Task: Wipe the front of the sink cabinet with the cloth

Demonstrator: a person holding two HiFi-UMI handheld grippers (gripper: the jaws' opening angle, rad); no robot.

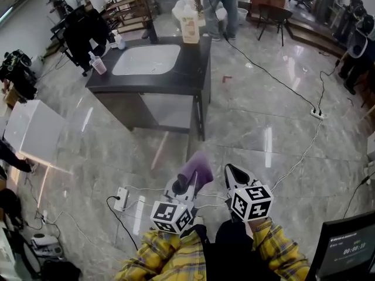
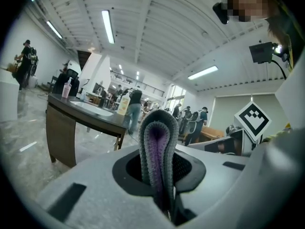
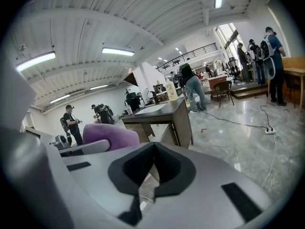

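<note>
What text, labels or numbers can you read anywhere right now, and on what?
Screen: timer-style digits that start "00:", the rest too blurred to read; the line above them is too small.
Carton on the counter: label too blurred to read.
Pump bottle: no print legible.
Left cube and right cube: square marker patterns only, no letters.

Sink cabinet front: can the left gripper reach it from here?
Likely not yet: the left gripper, shut on the purple cloth, is well short of the sink cabinet. Only floor lies between; stepping closer should do.
</note>
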